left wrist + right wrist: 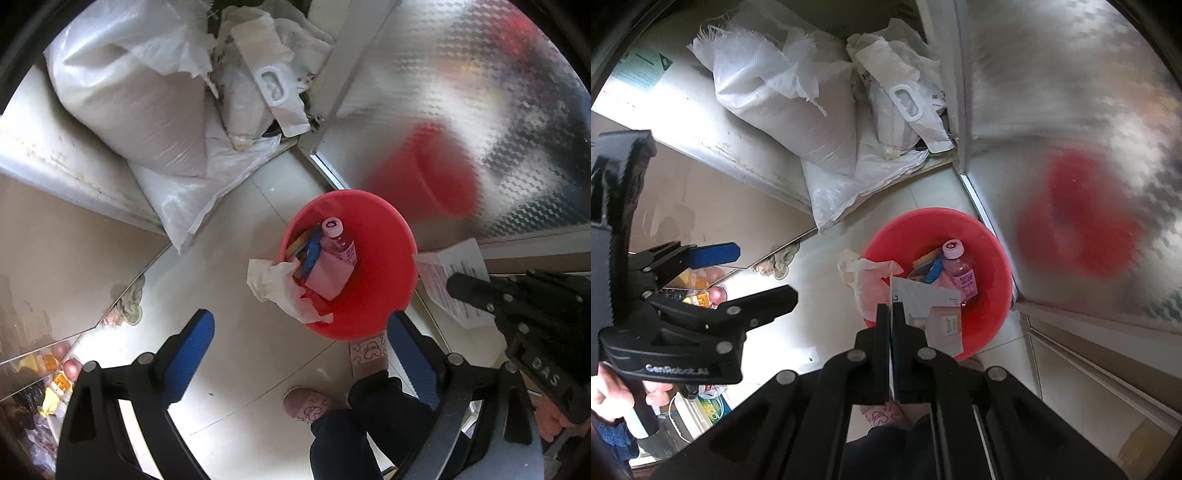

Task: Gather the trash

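A red bin stands on the tiled floor by a metal door. It holds a pink bottle, a pink box, a blue item and a white crumpled tissue hanging over its rim. My left gripper is open and empty above the floor near the bin. My right gripper is shut on a white paper box, held over the bin's near edge. The right gripper also shows at the right of the left wrist view.
White sacks and plastic bags lie piled in the corner behind the bin. The textured metal door reflects the bin. A low metal ledge runs at left. The person's slippered feet stand near the bin.
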The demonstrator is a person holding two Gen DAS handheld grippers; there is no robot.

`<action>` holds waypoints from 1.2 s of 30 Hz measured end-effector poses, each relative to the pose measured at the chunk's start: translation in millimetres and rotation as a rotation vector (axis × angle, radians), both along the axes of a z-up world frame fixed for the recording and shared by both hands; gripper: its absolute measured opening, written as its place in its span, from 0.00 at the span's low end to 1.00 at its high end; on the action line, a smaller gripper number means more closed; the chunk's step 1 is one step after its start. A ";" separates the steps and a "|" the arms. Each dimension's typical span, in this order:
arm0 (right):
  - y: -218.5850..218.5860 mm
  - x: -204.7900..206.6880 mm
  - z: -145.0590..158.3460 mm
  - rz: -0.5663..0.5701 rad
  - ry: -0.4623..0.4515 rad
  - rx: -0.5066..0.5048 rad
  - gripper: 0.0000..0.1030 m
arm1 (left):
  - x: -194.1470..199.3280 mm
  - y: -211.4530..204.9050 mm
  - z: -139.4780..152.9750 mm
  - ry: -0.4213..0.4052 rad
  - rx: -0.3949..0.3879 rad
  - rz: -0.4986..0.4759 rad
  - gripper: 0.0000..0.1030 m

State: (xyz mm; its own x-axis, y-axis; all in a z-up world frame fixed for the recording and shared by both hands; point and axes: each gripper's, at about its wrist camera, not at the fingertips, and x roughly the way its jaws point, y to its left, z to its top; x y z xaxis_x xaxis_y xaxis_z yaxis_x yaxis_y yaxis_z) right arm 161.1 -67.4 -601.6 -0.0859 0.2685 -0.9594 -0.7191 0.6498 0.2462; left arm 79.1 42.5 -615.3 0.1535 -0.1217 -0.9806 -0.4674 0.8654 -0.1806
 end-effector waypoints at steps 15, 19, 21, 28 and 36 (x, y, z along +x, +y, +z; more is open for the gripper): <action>17.8 0.4 -43.0 0.048 -0.015 -0.048 0.01 | -20.2 8.7 -23.3 0.053 -0.005 0.041 0.91; 21.8 -2.8 -44.6 0.069 -0.065 -0.072 0.23 | -21.3 7.8 -23.3 0.070 0.000 0.055 0.91; 21.4 -1.2 -47.0 0.068 -0.068 -0.080 0.40 | -21.8 6.9 -21.7 0.070 -0.006 0.070 0.91; 16.2 0.7 -39.4 0.072 -0.094 -0.100 0.65 | -28.3 5.4 -5.8 0.062 0.014 0.115 0.91; 9.4 -4.4 6.2 0.029 -0.075 -0.100 0.69 | -45.7 1.1 68.1 0.015 0.026 0.213 0.91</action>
